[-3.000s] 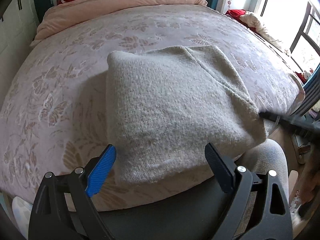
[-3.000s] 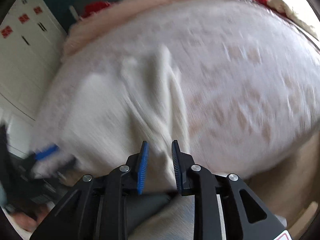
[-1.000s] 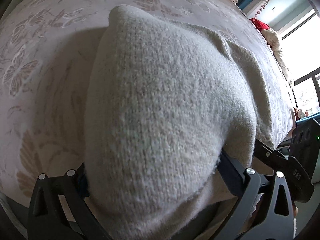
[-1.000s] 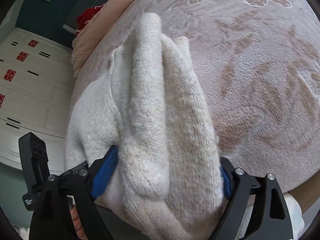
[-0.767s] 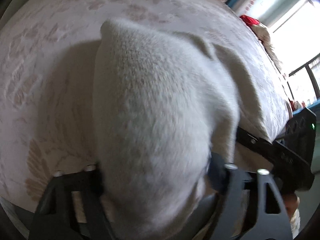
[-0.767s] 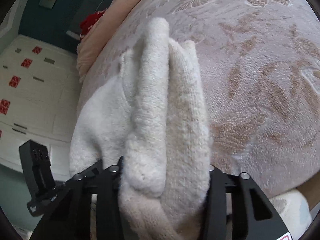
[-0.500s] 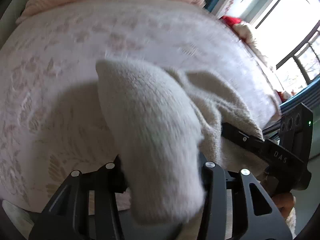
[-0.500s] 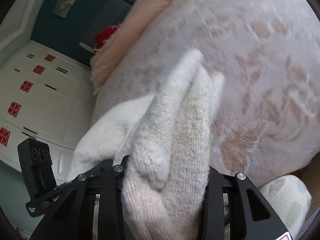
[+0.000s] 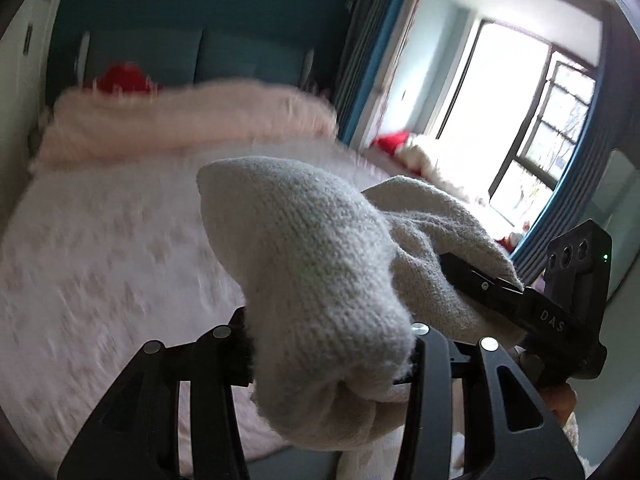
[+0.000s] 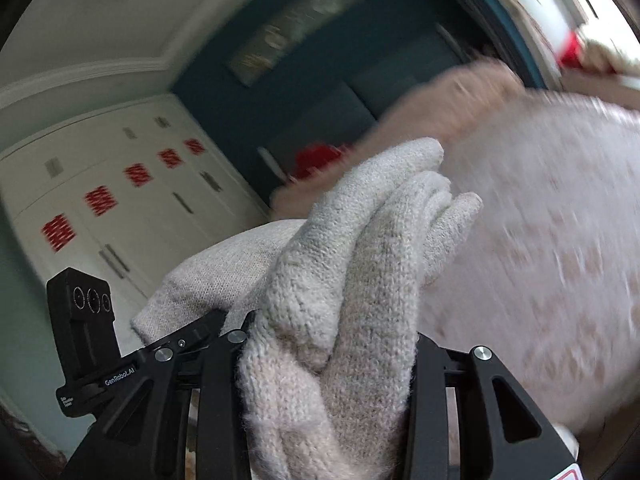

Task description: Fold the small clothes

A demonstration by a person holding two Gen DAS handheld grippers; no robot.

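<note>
A folded cream knitted sweater [image 9: 312,264] is held in the air above the pink patterned bed [image 9: 92,248]. My left gripper [image 9: 330,356] is shut on its left edge; the knit bulges between the jaws and hides the pads. My right gripper [image 10: 332,352] is shut on the sweater's [image 10: 360,264] right edge, with thick folds standing up between its jaws. The right gripper's body shows in the left wrist view [image 9: 560,312], and the left gripper's body shows in the right wrist view [image 10: 92,332]. Both grippers sit close, side by side.
A pink quilt [image 9: 180,120] is bunched at the head of the bed with a red item [image 9: 120,78] behind it. A bright window [image 9: 532,120] is on the right. White wardrobes [image 10: 112,208] stand on the left.
Both grippers closed on the sweater's near edge and lifted it off the bed. The views tilted up from the bedspread toward the wall and window.
</note>
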